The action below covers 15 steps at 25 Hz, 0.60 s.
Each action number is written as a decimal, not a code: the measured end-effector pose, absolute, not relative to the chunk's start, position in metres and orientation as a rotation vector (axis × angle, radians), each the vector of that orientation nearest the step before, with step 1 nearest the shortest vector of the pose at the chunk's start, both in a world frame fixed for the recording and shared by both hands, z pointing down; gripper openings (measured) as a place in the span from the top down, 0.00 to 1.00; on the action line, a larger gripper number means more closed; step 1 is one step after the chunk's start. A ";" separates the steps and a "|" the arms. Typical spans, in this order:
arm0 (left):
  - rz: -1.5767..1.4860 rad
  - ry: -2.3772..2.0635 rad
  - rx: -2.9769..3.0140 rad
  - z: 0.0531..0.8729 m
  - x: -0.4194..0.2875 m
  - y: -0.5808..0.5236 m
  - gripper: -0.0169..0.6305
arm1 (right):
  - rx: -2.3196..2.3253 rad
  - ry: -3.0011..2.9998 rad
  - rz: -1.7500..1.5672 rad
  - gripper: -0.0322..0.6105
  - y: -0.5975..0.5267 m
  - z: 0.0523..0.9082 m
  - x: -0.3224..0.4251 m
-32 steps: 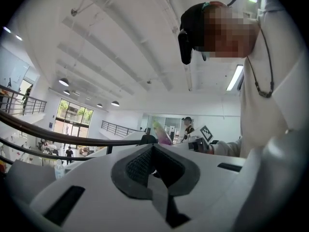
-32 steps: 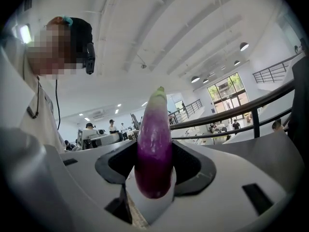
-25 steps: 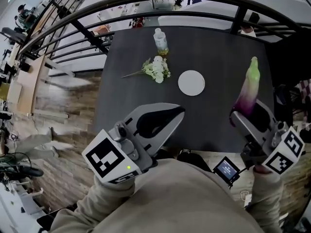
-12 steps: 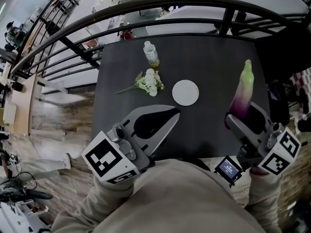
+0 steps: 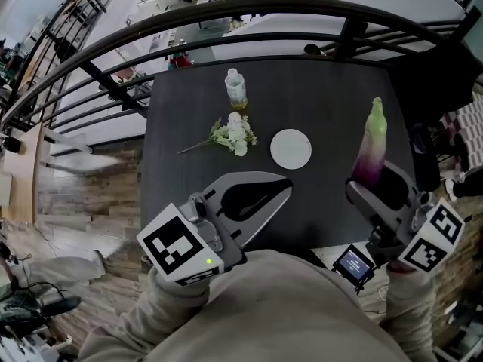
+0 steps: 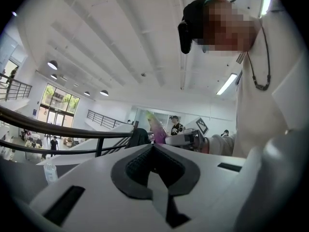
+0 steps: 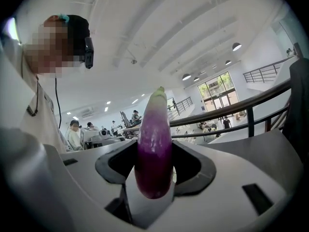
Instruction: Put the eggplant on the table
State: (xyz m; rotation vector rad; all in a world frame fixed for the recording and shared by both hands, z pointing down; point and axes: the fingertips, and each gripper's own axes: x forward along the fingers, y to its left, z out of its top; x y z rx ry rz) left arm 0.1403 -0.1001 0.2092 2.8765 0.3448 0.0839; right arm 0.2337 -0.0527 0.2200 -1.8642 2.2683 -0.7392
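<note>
The eggplant point(image 5: 373, 145) is purple with a pale green tip. It stands upright in my right gripper point(image 5: 375, 181), which is shut on its lower end above the near right part of the black table point(image 5: 332, 89). In the right gripper view the eggplant point(image 7: 154, 144) fills the gap between the jaws of that gripper point(image 7: 154, 151). My left gripper point(image 5: 283, 185) hangs over the table's near edge, its jaws together with nothing in them. The left gripper view shows the left gripper point(image 6: 153, 146) meeting at the tips, with the eggplant point(image 6: 155, 129) small beyond them.
A white round plate point(image 5: 290, 148) lies mid-table, a bunch of white flowers point(image 5: 232, 136) to its left and a small clear bottle point(image 5: 236, 89) behind. A dark curved railing point(image 5: 226, 21) runs past the table's far side. A small screen point(image 5: 352, 263) hangs at the person's waist.
Both hands have drifted a little sideways near the table's front edge. The eggplant stays upright in the right gripper, and neither pair of jaws has changed.
</note>
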 end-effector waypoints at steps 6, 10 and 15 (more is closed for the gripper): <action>0.102 0.353 2.858 0.229 0.132 -0.118 0.97 | -1.901 2.282 -0.756 0.58 -0.071 0.228 0.226; 0.087 0.335 2.865 0.224 0.138 -0.128 0.97 | -1.886 2.306 -0.763 0.58 -0.083 0.225 0.230; 0.061 0.247 2.849 0.226 0.138 -0.137 0.97 | -1.845 2.369 -0.768 0.58 -0.095 0.227 0.237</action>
